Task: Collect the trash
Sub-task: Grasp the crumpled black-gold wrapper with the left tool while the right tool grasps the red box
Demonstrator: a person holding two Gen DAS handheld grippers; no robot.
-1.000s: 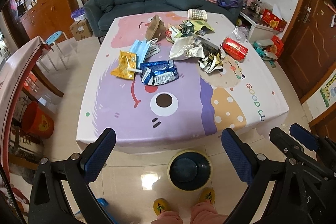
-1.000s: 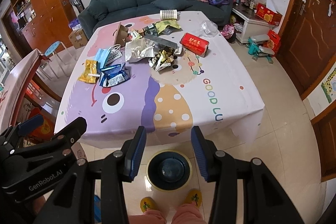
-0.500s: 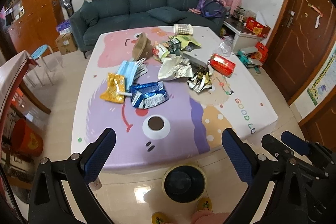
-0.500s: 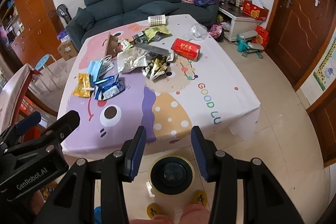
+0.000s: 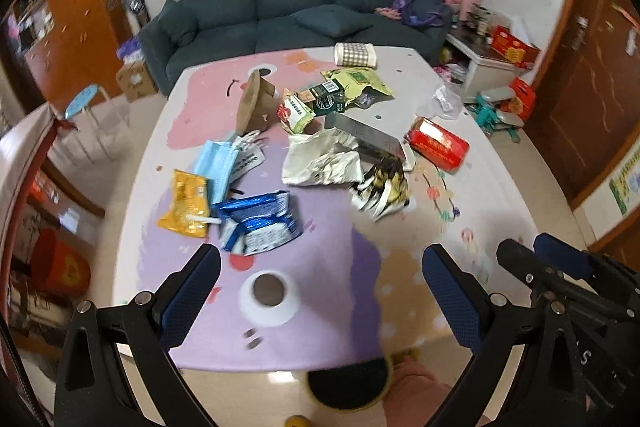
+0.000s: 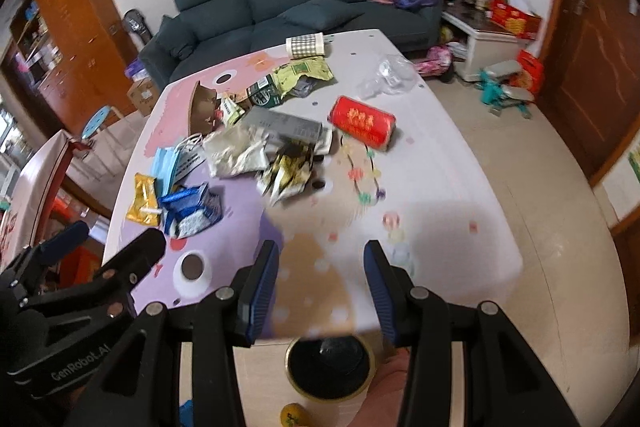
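Judging by the scene, this is the approach step: both tongs hang over the near edge of the worktop (image 5: 460,131), the left tongs (image 5: 320,291) spread wide and the right tongs (image 6: 320,287) partly open, neither holding anything. The trash lies mid-worktop from 10 to 1 o'clock, the blue wrapper (image 5: 260,223) nearest at 11 beside the yellow packet (image 5: 186,205), so next comes a reach to it. The bin (image 6: 330,367) sits on the floor at 6 o'clock; nothing blocks the way.
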